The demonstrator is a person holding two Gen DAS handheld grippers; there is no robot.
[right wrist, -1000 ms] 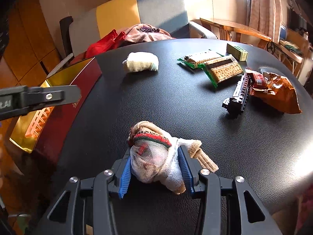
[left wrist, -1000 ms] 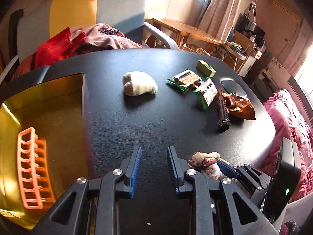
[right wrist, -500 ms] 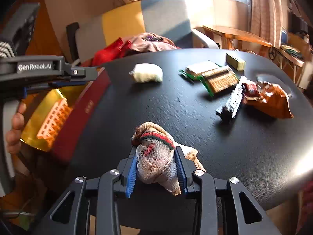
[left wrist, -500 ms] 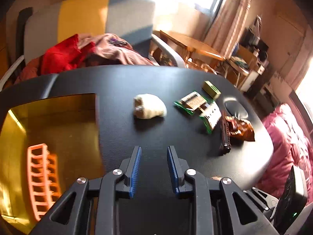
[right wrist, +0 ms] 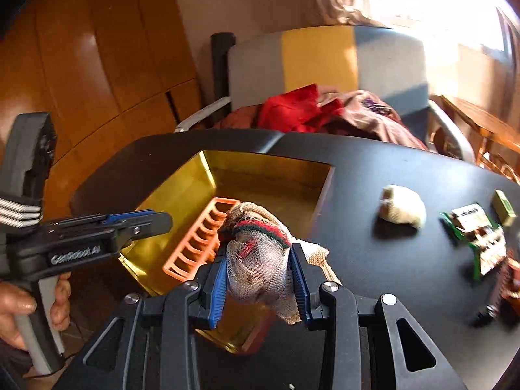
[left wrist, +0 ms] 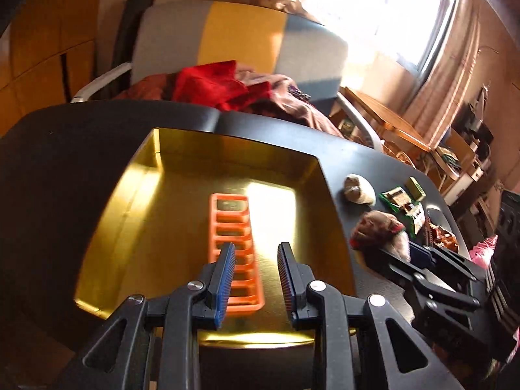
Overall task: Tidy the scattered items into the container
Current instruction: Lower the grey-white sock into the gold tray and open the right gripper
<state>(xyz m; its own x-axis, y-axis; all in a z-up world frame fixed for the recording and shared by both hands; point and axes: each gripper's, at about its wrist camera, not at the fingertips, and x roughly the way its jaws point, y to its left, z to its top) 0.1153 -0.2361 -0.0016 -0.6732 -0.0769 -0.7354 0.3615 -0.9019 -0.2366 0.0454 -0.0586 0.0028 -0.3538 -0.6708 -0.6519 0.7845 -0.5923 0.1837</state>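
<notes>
A gold-lined box (left wrist: 182,195) (right wrist: 260,178) sits at the left of the black table, with an orange plastic rack (left wrist: 232,227) (right wrist: 198,243) lying in it. My right gripper (right wrist: 260,273) is shut on a rolled sock bundle (right wrist: 256,256) with a red and green band, held above the box's near right corner; the bundle also shows in the left wrist view (left wrist: 378,230). My left gripper (left wrist: 256,279) is open and empty, above the box over the rack. A cream sock ball (right wrist: 403,211) (left wrist: 359,190), snack packets (right wrist: 481,240) (left wrist: 403,201) and a small green box (right wrist: 503,208) lie on the table.
A chair (right wrist: 325,58) with red and brown clothes (right wrist: 325,110) stands behind the table. A dark toy train (right wrist: 497,295) and an orange wrapper (left wrist: 443,237) lie at the table's right. A wooden table (left wrist: 390,120) stands further back.
Both grippers have swung left toward the box. The left gripper is now over the rack, and the right gripper has carried the sock bundle up off the table to the box's edge.
</notes>
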